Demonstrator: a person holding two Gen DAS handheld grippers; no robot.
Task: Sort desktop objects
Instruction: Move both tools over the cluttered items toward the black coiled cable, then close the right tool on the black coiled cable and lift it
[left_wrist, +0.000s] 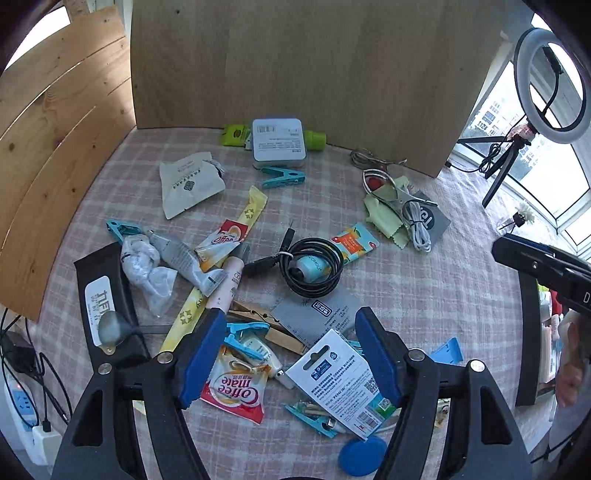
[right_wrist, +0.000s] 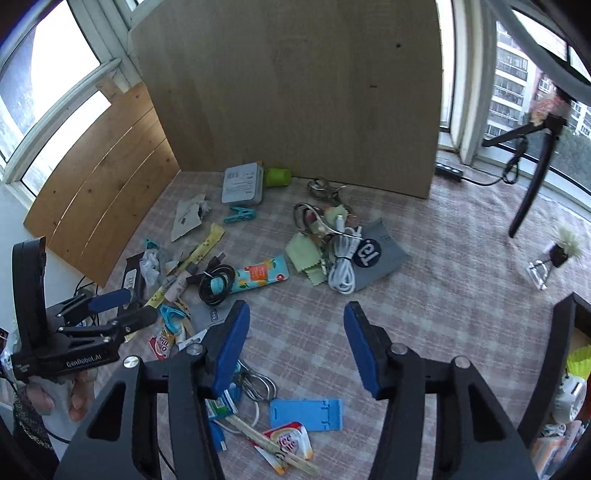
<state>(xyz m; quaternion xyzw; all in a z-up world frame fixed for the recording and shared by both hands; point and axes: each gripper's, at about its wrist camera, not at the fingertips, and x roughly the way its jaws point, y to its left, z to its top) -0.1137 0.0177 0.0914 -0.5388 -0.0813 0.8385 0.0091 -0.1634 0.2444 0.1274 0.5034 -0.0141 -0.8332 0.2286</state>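
Counter (left_wrist: 424, 280) under a checked cloth is carrying a loose scatter of small items, none sorted yet. Working left to right in the left wrist view: a black flat pack (left_wrist: 105, 295) is lying at the far left with a metal spoon (left_wrist: 112, 326) resting on it; the pack looks light and flat, best pinched across its narrow width. Next, a crumpled clear wrapper (left_wrist: 147, 269) and a squeezed tube (left_wrist: 184, 258) are overlapping; both soft, likely to deform, so the tube's firmer cap end looks the safer hold. A Coffee mate sachet (left_wrist: 236, 391) is lying directly under the left gripper (left_wrist: 291, 354), whose jaws are standing apart with nothing pressed between them. A white carded pack (left_wrist: 340, 384) is sitting just beside it, stiff and thin, so an edge grip seems called for. Mid-scene, a coiled black cable (left_wrist: 314, 266) is ringing a small teal object; floppy, best taken across the bundled coil. Further right, a white cable bundle (left_wrist: 417, 225) is resting on a green cloth (left_wrist: 384, 218) with a metal clip touching. In the right wrist view the right gripper (right_wrist: 295, 347) is hanging above bare cloth, jaws apart and empty, with a blue plastic stand (right_wrist: 306, 413) below it: rigid, light, possibly slippery.
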